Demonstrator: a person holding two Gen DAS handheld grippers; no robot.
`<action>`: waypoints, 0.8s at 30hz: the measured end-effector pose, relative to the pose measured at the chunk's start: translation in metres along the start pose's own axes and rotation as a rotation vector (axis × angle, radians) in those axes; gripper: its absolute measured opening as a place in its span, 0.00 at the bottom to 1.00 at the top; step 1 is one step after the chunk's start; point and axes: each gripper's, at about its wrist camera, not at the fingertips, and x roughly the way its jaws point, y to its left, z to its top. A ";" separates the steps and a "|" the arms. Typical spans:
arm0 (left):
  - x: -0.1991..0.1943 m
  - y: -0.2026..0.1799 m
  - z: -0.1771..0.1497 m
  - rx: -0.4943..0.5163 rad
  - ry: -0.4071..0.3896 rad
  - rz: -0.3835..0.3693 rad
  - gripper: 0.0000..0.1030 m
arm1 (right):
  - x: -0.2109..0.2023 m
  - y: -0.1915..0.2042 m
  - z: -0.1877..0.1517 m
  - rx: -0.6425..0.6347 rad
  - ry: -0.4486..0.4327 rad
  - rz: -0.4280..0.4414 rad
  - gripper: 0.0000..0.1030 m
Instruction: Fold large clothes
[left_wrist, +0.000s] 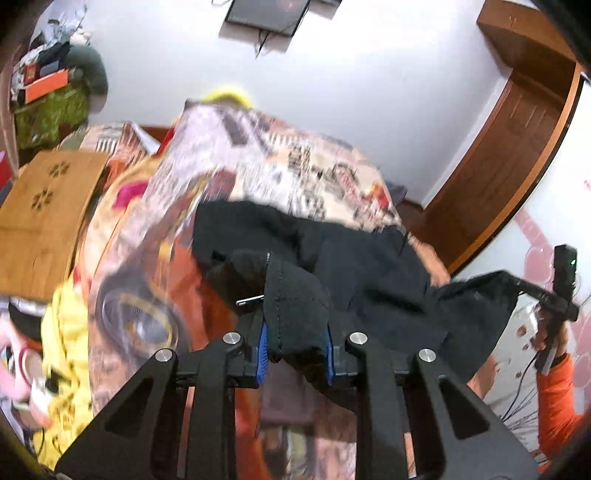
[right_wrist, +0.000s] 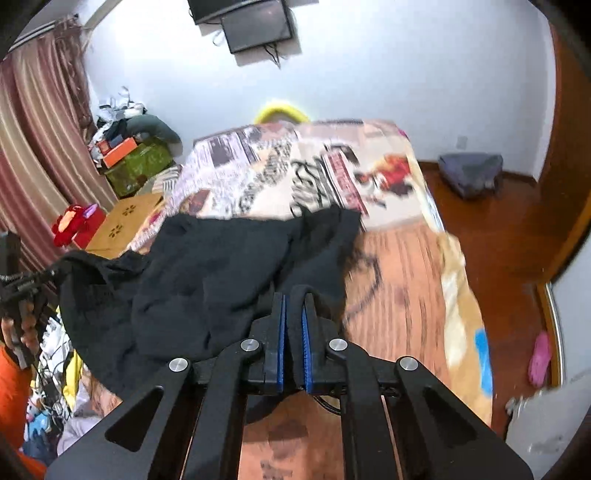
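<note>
A large black garment (left_wrist: 332, 251) lies half lifted over a bed with a patterned cover (left_wrist: 295, 162). My left gripper (left_wrist: 295, 339) is shut on a thick bunched fold of the black garment, which fills the gap between the blue pads. In the right wrist view the same black garment (right_wrist: 221, 266) hangs from my right gripper (right_wrist: 293, 325), whose blue pads pinch a thin edge of it. The right gripper (left_wrist: 532, 291) also shows at the right of the left wrist view, gripping the cloth, with an orange sleeve (left_wrist: 554, 398) below it.
A wooden lap table (left_wrist: 48, 199) sits left of the bed beside a cluttered green box (right_wrist: 140, 162). Yellow clothing (left_wrist: 70, 332) lies at the bed's left side. A dark bag (right_wrist: 469, 173) and a pink slipper (right_wrist: 539, 354) lie on the wooden floor at right.
</note>
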 end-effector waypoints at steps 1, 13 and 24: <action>0.003 0.001 0.011 -0.011 -0.010 -0.015 0.21 | 0.004 0.002 0.009 -0.010 -0.008 -0.003 0.06; 0.101 0.093 0.102 -0.263 -0.012 0.039 0.20 | 0.097 -0.041 0.087 0.025 -0.012 -0.163 0.06; 0.215 0.139 0.103 -0.213 0.148 0.205 0.31 | 0.222 -0.096 0.073 0.104 0.167 -0.263 0.06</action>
